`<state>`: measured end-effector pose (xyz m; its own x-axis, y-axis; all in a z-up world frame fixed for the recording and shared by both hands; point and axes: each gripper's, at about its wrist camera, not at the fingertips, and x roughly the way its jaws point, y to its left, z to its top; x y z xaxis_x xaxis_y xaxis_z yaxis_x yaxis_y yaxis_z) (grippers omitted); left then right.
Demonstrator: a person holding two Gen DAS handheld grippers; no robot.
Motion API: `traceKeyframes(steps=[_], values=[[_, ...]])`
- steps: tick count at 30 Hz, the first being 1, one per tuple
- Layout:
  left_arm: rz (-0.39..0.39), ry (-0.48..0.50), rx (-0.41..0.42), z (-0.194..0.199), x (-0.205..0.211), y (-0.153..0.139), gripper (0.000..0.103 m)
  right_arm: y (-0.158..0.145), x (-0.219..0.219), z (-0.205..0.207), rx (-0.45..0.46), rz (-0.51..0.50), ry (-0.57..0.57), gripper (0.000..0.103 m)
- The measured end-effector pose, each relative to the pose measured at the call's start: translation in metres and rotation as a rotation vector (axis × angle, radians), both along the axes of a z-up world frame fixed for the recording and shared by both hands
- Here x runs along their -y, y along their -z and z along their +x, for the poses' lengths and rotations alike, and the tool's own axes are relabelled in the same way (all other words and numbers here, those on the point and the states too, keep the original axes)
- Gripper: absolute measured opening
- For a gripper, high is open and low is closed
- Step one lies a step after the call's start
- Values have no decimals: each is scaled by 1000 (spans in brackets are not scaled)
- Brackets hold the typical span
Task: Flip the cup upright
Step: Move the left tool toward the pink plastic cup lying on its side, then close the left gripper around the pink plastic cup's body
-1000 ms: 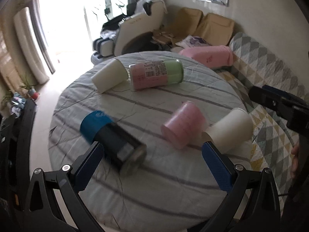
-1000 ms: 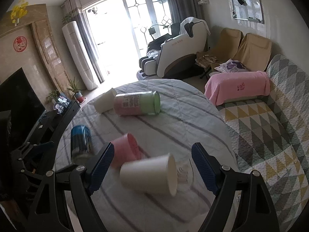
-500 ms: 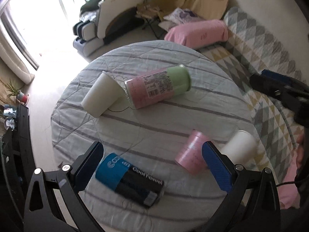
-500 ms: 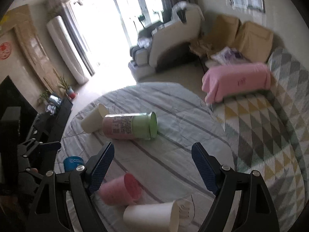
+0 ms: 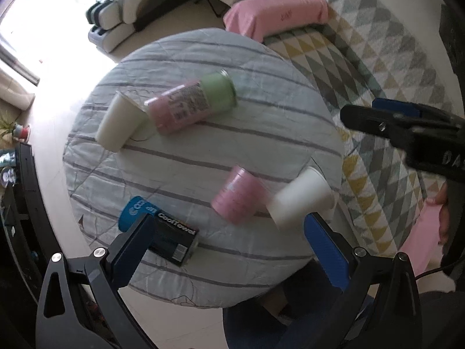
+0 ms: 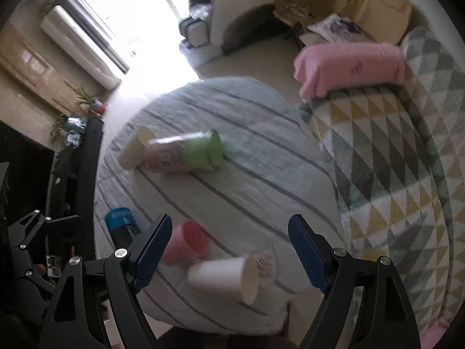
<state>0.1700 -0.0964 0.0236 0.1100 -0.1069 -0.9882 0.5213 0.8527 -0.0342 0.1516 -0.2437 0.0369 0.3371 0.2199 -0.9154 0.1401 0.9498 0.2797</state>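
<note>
A pink cup (image 5: 238,197) lies on its side on the round striped table (image 5: 203,133), next to a white cup (image 5: 302,200) on its side by the near right edge. Both show in the right wrist view, pink cup (image 6: 186,241) and white cup (image 6: 223,273). A second white cup (image 5: 117,122) lies on its side at the far left. My left gripper (image 5: 229,238) is open and empty, high above the near edge. My right gripper (image 6: 226,247) is open and empty, raised above the cups; it shows at the right of the left wrist view (image 5: 407,128).
A pink-and-green canister (image 5: 191,104) lies beside the far white cup. A blue-and-black can (image 5: 159,229) lies at the near left. A sofa with a triangle-pattern cover (image 5: 377,101) and a pink pillow (image 5: 276,14) is to the right. A dark TV stand (image 6: 72,160) is left.
Both grippers have risen and pulled back from the table, so the cups look smaller and lower in view. Both stay open. The cups have not moved.
</note>
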Motion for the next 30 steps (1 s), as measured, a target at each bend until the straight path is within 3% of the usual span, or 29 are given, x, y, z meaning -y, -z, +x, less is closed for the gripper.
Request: traceKeyframes(steps=[6,14,19,30], values=[[54,123,12,2,11,16,103,6,14,-5,-28,4,45,83],[93,305,-60,10,18,67,103,33,5,-18,-85,48,170,83],[118,424,-103,11,24,97,97,45,-3,-30,-98,50,260,83],[84,462,-138,22,41,132,87,53,2,-34,-84,-10,367,83]])
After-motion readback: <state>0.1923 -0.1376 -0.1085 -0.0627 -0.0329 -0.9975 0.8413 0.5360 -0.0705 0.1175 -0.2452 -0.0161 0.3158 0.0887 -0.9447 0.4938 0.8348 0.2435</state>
